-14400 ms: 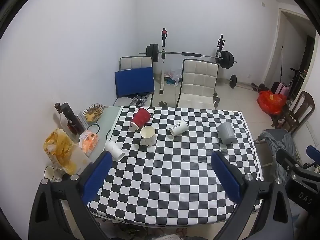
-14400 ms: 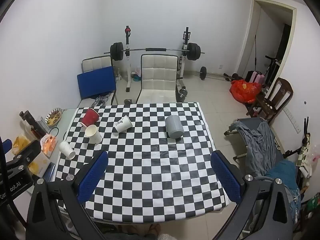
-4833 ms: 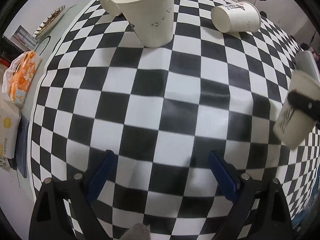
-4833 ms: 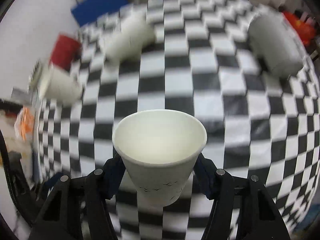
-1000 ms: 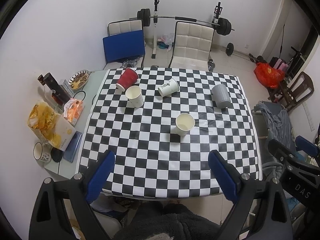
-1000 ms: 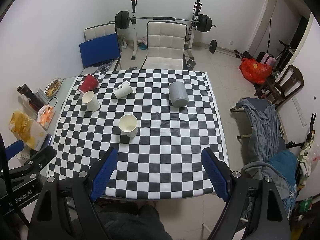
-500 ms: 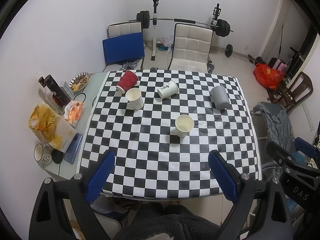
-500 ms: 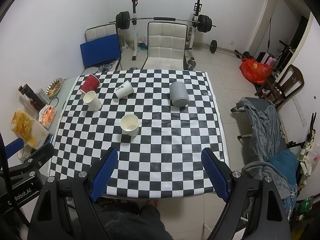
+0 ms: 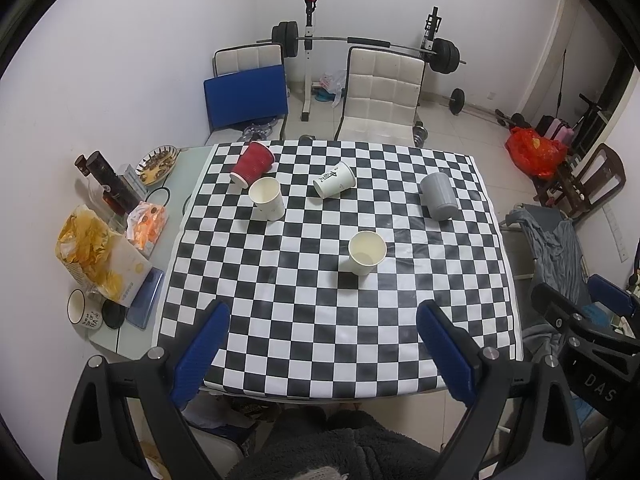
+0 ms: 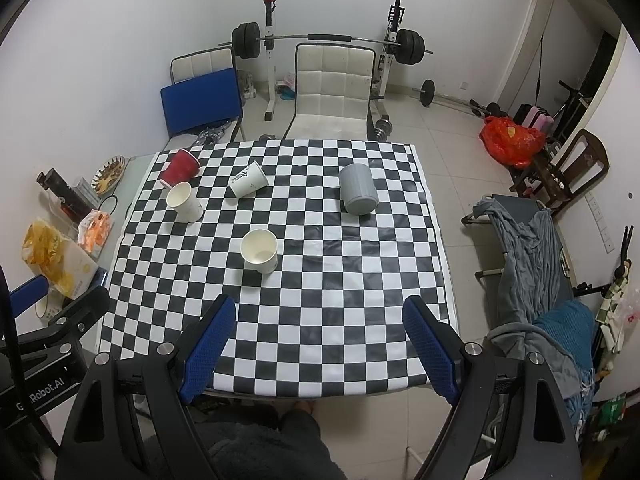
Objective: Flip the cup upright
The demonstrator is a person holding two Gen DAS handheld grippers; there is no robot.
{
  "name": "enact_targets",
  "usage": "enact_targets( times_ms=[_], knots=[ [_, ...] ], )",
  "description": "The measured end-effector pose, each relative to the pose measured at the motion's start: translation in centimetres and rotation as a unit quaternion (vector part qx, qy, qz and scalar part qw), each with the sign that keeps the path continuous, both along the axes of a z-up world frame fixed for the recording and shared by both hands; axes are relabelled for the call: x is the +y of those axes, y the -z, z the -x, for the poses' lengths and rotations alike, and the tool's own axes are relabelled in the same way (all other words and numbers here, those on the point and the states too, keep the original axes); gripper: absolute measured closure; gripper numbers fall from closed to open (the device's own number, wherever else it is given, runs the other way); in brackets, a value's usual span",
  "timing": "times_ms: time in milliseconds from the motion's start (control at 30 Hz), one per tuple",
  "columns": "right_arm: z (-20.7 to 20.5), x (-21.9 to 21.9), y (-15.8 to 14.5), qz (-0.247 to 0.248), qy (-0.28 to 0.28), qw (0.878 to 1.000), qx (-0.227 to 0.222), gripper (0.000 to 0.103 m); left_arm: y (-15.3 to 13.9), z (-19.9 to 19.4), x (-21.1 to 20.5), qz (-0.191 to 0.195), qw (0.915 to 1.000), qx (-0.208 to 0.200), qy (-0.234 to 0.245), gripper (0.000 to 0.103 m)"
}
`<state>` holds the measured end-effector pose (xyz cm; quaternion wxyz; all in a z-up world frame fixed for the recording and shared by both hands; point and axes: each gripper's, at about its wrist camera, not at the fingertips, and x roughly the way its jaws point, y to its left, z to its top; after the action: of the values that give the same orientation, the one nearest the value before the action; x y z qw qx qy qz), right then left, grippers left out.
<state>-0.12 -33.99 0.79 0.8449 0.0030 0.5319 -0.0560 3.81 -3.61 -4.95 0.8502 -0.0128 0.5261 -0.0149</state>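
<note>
White walls and pale floor tiles frame the checkered table (image 9: 280,344) below me, and I take every place from that table. Near its middle a white paper cup (image 9: 367,253) stands upright with its mouth open to the ceiling, and nothing touches it. Toward the far left part of the table a second white cup (image 9: 267,199) also stands mouth up, though it looks tilted in the wide lens. Just behind that one, at the far left corner, a red cup (image 9: 253,164) lies on its side. A printed white cup (image 9: 334,179) lies on its side near the middle of the far edge, and a grey cup (image 9: 437,195) sits near the far right edge; I cannot tell whether it lies or stands upside down. My left gripper (image 9: 323,344) hangs above the near edge of the table with its blue pads spread wide and nothing between them. My right gripper (image 10: 318,338) hangs above the same near edge, its pads likewise wide apart and empty. Both are well apart from the upright cup in the middle. Off the left side of the table a lower side surface carries a yellow snack bag (image 9: 93,248), an orange packet (image 9: 146,220), a dark bottle (image 9: 112,182) and a mug (image 9: 82,309). Beyond the far edge stand a white chair (image 9: 380,96), a blue-backed chair (image 9: 246,94) and a barbell rack (image 9: 360,42). Off the right side, grey cloth (image 10: 528,248) hangs over a low frame.
</note>
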Motion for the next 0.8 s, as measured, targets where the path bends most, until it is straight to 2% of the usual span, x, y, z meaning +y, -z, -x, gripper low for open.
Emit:
enact_targets(
  times_ms=[800],
  knots=[
    [-0.04, -0.14, -0.02, -0.001, 0.002, 1.0, 0.0, 0.016, -0.13, -0.12, 0.29, -0.001, 1.0, -0.002, 0.003, 0.008]
  ],
)
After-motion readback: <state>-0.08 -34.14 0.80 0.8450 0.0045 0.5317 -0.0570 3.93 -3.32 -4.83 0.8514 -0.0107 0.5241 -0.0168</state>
